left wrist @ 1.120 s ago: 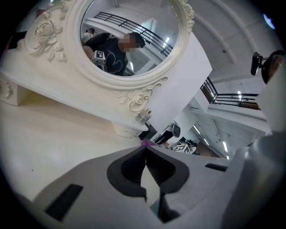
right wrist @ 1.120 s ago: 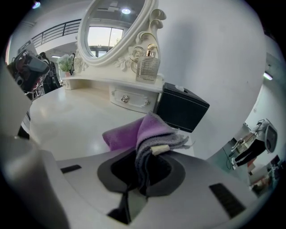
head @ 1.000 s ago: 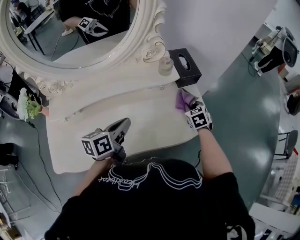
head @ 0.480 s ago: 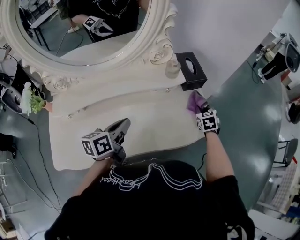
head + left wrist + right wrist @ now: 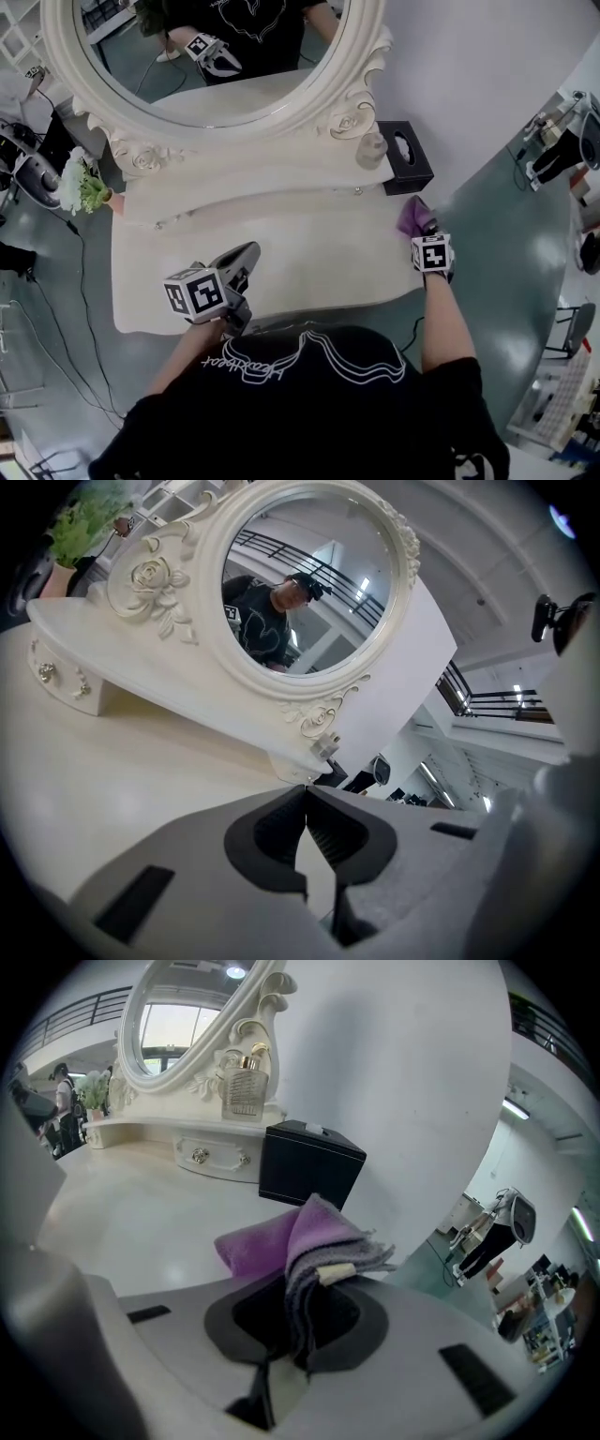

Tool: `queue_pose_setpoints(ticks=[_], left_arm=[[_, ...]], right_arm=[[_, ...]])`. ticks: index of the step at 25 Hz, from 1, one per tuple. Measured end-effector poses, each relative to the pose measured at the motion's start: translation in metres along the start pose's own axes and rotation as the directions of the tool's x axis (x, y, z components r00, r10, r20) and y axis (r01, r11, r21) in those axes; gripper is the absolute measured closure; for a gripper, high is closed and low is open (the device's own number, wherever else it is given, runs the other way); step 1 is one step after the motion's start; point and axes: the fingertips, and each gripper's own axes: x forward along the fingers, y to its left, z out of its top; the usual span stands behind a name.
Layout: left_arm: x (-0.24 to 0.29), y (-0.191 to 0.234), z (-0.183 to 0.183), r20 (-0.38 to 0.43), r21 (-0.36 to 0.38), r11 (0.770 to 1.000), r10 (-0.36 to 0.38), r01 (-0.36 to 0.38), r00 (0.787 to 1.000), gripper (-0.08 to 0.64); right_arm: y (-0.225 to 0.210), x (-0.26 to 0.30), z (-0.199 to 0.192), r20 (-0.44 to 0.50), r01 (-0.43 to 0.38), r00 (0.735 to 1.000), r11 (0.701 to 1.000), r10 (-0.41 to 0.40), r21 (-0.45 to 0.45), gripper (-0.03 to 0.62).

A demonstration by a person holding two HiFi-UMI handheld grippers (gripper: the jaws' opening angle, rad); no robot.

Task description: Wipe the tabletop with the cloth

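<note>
- The room is big, with a grey-green floor (image 5: 511,281) all around the table. Wires lie on the floor at 9 o'clock.
- The round mirror (image 5: 216,66) stands at the back of the table, at 12 o'clock.
- The cream tabletop (image 5: 309,253) looks smooth and a bit shiny. I think a cloth will slide on it well. Most of it is bare.
- A black tissue box (image 5: 406,155) sits at 1 o'clock on the tabletop. A glass bottle (image 5: 372,148) stands just beside it, on the raised shelf. The bottle could tip, so wipe gently there.
- The left gripper (image 5: 242,258) hangs over the front of the table at 7 o'clock. Its jaws are pressed together with nothing between them.
- The right gripper (image 5: 420,231) is at the table's edge at 3 o'clock. Its jaws pinch a bunch of the cloth.
- The purple cloth (image 5: 281,1237) is soft, light and floppy. It is folded into layers and sticks out past the jaws. I cannot tell if it touches the table. Hold it by the bunched end, as here, and let the loose part lie flat to wipe.
</note>
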Motion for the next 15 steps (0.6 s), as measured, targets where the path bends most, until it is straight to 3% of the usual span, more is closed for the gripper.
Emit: queue_pose_setpoints(ticks=[3, 6, 11, 15], left_arm=[[-0.019, 0.007, 0.005, 0.018, -0.008, 1.0, 0.01, -0.01, 1.0, 0.555], [-0.043, 0.021, 0.012, 0.035, -0.012, 1.0, 0.027, -0.027, 0.999, 0.555], [-0.087, 0.041, 0.019, 0.055, -0.023, 0.998, 0.054, -0.053, 0.997, 0.555], [-0.131, 0.056, 0.019, 0.06, -0.029, 0.997, 0.078, -0.076, 0.995, 0.555]], right_arm=[[0.006, -0.008, 0.0, -0.02, -0.001, 1.0, 0.998, 0.003, 0.058, 0.543], [0.034, -0.024, 0.017, 0.046, -0.033, 0.999, 0.995, 0.029, 0.095, 0.541], [0.123, -0.059, 0.061, 0.161, -0.128, 0.979, 0.992, 0.124, 0.01, 0.541], [0.214, -0.088, 0.097, 0.229, -0.245, 0.94, 0.968, 0.253, -0.063, 0.541]])
